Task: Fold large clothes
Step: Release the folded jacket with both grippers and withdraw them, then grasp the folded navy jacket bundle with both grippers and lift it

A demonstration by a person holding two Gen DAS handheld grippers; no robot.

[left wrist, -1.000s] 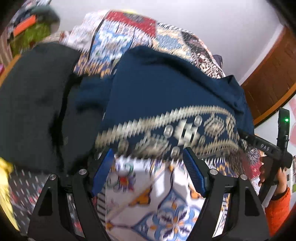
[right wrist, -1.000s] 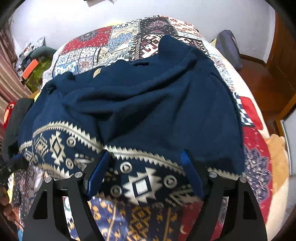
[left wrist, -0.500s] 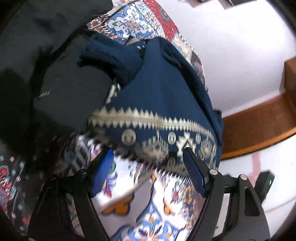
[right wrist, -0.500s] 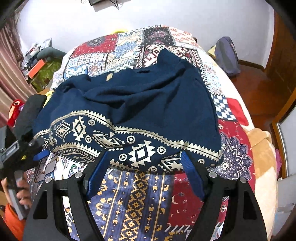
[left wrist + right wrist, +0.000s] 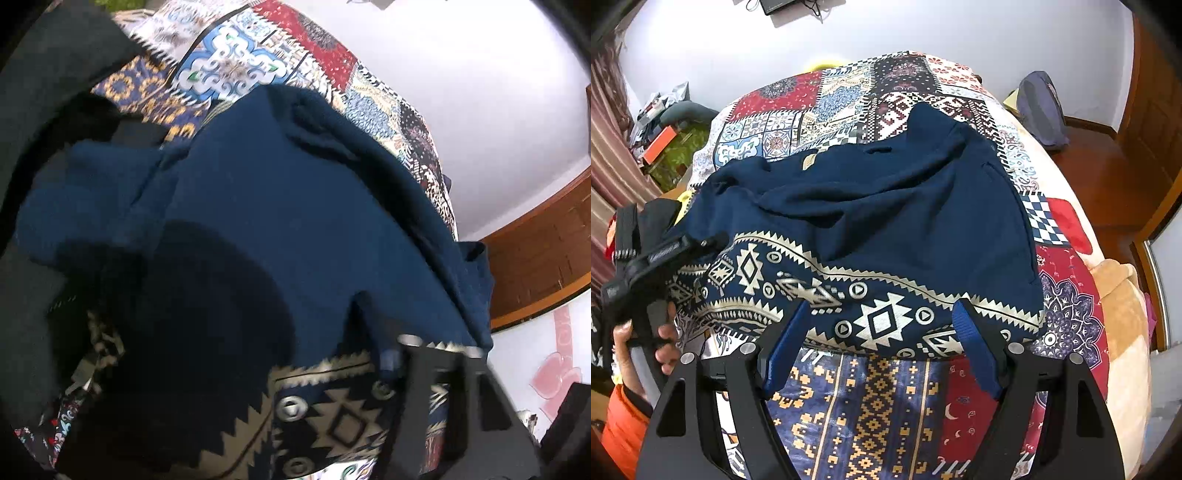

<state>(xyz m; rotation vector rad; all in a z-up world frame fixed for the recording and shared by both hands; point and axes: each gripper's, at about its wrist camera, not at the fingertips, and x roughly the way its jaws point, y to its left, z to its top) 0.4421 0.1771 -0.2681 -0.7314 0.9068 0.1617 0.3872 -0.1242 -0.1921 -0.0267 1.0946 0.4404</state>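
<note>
2 claws attend 1 navy garment (image 5: 886,206), which lies spread and rumpled on a patchwork quilt (image 5: 849,417), its patterned hem (image 5: 879,317) nearest the cameras. The left claw (image 5: 709,243), held by a hand (image 5: 646,339), sits at the hem's left end. Its jaws have just been closing and hem cloth lies between them, but its own view is blurred, so I cannot tell whether the pads press yet. The right claw (image 5: 881,310) hovers above the hem's middle, jaws wide, holding nothing.

Likely risks:
- The left jaws may catch only 1 layer, or only the hem's very edge, so the cloth slips out on lifting.
- They may also pinch quilt beneath the hem and drag it along.
- Lifting the hem's left end while the right claw holds nothing would skew the fold and bunch the rumples above the hem.
- A dark garment (image 5: 37,110) left of the hem could snag.
</note>
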